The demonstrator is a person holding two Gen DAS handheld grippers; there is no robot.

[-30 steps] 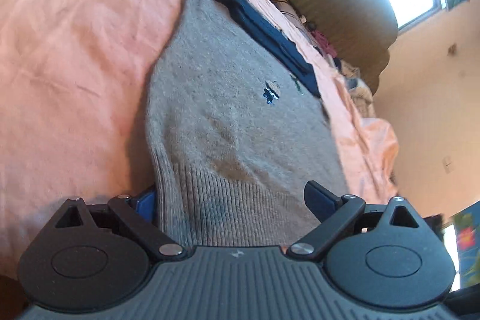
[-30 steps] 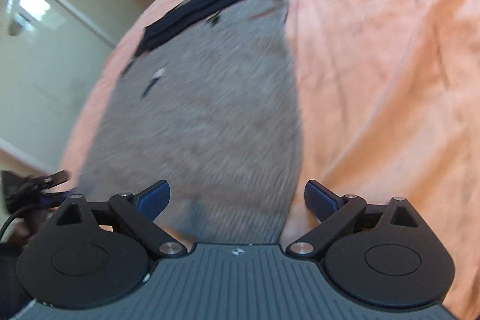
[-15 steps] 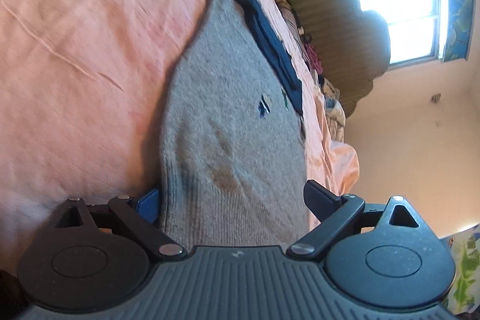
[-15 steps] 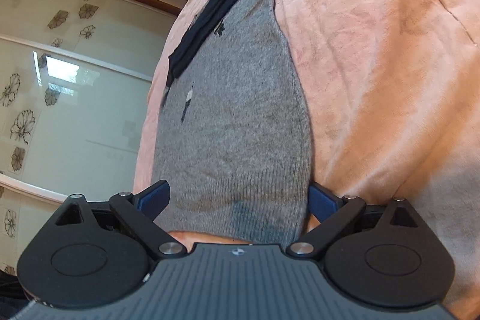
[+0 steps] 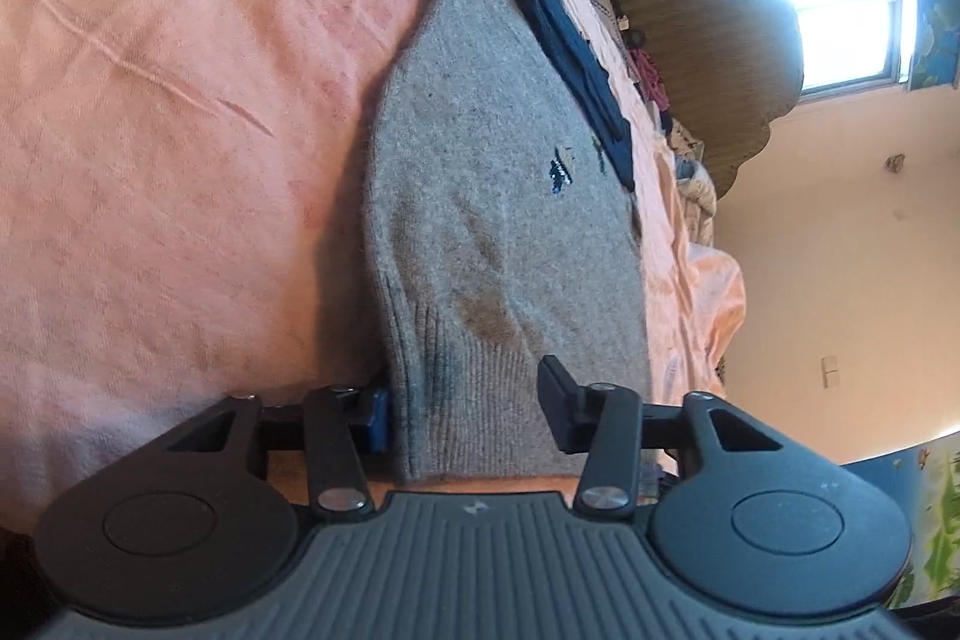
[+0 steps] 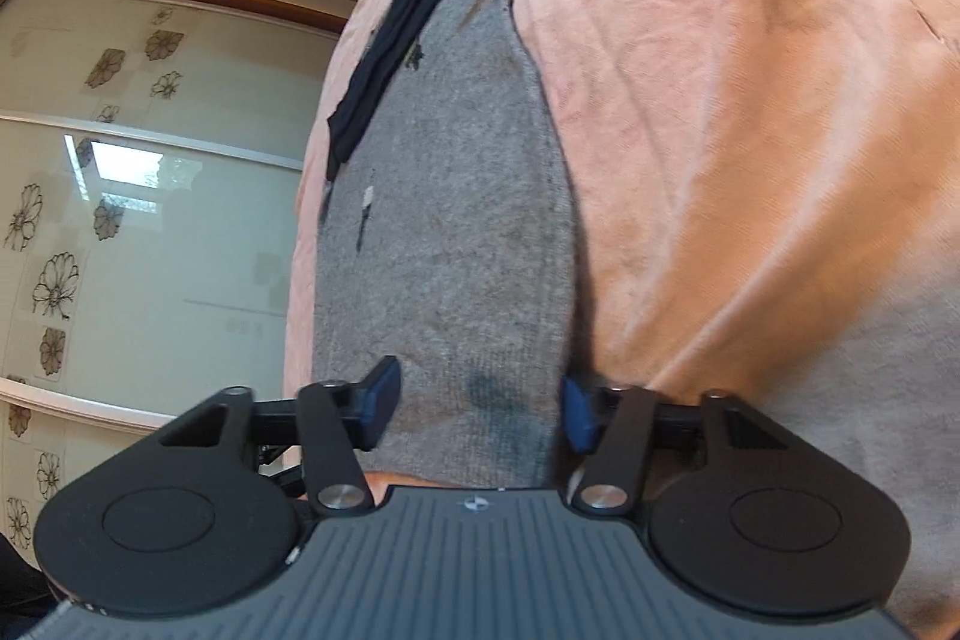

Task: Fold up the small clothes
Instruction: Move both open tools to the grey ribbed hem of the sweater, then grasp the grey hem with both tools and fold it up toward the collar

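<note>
The grey sweater [image 5: 498, 220] lay flat on the pink bedspread [image 5: 180, 100], stretching away ahead of both tools, with a dark navy garment [image 5: 558, 34] along its far edge. Your left hand-held gripper [image 5: 465, 415] had the ribbed hem [image 5: 480, 400] between its jaws, closing at one near corner but not yet clamped. Your right hand-held gripper [image 6: 477, 415] was closing likewise on the other corner. You were at the grasping step; next, I judge, you needed both pinches firm before lifting the hem forward together.
</note>
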